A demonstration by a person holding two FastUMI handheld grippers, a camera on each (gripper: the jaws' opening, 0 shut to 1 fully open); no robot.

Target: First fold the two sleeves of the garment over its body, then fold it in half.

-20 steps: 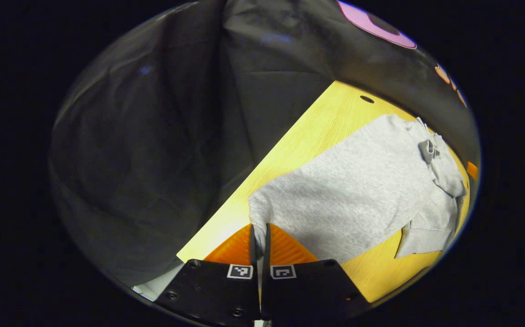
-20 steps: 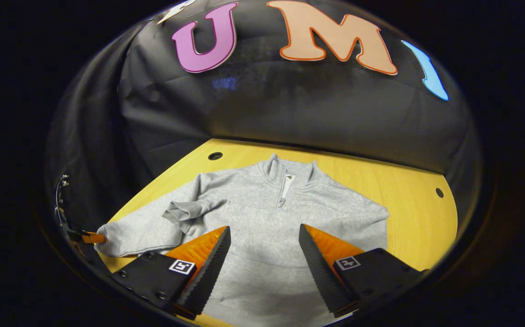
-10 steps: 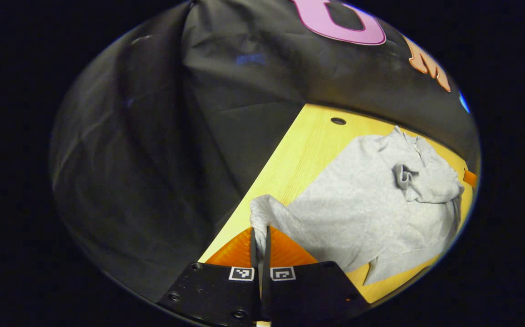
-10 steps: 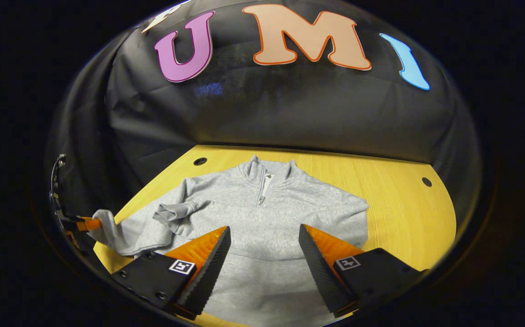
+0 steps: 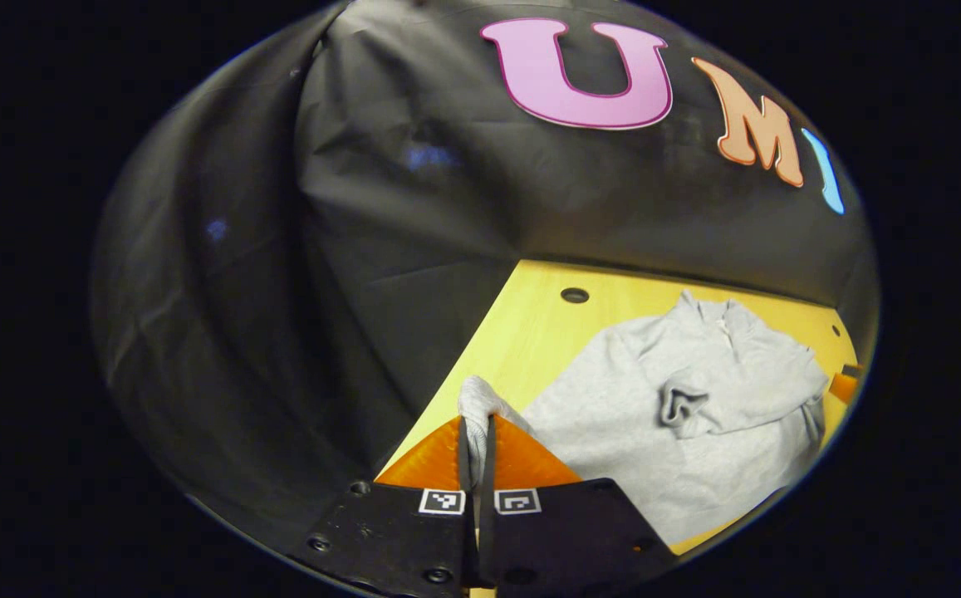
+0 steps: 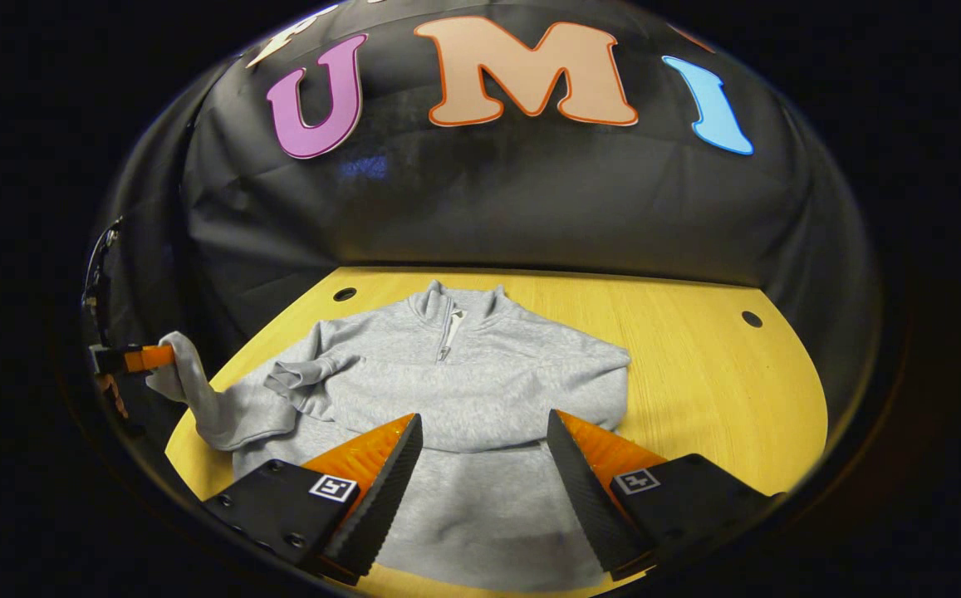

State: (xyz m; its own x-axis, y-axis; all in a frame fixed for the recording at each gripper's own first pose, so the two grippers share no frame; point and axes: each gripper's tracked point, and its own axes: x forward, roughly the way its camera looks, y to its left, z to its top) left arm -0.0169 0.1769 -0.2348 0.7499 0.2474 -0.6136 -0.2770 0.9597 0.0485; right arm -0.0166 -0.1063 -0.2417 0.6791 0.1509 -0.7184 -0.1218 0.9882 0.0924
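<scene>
Grey sweatshirt [image 6: 463,390] lies flat on the wooden table [image 6: 721,390]. Left gripper [image 5: 477,428] pinches the sleeve cuff [image 5: 478,401], raised off the table beside the body. Right gripper [image 6: 484,428] spread, above the hem. Sleeve-fold step; next likely carry cuff across chest.

Yellow wooden table [image 6: 721,390], round holes near its corners, grey sweatshirt [image 6: 480,399] spread on it
</scene>
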